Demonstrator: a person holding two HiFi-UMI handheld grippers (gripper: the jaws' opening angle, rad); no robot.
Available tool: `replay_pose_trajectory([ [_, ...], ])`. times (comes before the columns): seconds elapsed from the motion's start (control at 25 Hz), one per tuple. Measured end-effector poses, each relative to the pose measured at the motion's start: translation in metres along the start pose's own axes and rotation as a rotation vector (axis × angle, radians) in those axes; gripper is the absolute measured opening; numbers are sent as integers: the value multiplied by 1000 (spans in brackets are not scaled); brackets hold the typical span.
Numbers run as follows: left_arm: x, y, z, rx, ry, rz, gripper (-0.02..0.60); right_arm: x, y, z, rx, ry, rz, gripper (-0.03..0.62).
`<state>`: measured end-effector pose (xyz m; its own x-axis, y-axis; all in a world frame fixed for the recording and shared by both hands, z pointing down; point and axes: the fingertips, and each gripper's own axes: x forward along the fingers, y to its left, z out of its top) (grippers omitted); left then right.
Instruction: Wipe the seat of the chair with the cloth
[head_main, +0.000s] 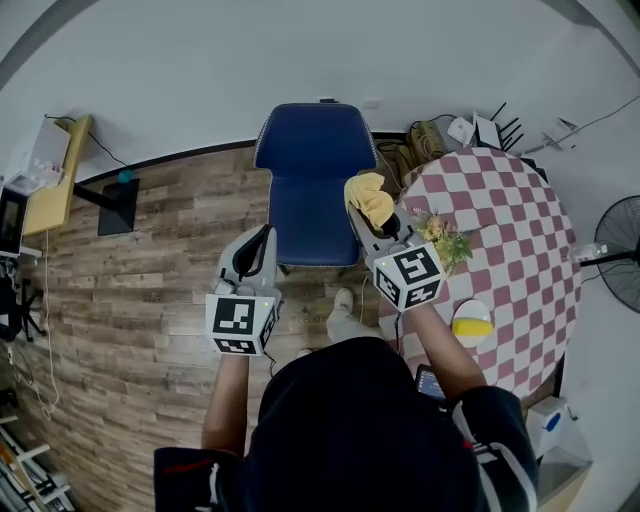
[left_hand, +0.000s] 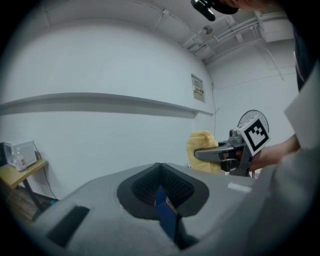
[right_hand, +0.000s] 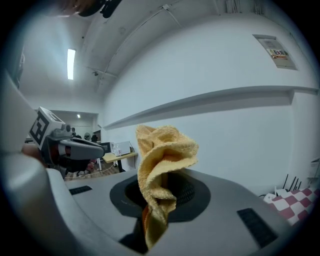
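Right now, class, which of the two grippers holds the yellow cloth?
The right gripper: the yellow cloth is bunched between its jaws. The left gripper is shut with nothing in it.

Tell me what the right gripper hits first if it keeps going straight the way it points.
Probably the blue chair's backrest; if the right gripper, shut on the yellow cloth, rides above it, the white wall.

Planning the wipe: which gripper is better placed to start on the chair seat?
Right. The right gripper is shut on the yellow cloth, by the chair seat; the left gripper is shut, holding no cloth.
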<state>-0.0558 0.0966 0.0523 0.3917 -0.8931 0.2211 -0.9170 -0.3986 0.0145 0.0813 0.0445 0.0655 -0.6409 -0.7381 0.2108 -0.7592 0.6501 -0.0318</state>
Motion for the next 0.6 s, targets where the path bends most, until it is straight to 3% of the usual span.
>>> replay_pose_trajectory([
  [0.16, 36, 2, -4, -29, 40, -5, 15, 23, -31, -1, 11, 10, 10, 49],
  [0.6, 93, -20, -15, 29, 128, 18, 15, 46, -86, -25, 71, 32, 46, 49],
])
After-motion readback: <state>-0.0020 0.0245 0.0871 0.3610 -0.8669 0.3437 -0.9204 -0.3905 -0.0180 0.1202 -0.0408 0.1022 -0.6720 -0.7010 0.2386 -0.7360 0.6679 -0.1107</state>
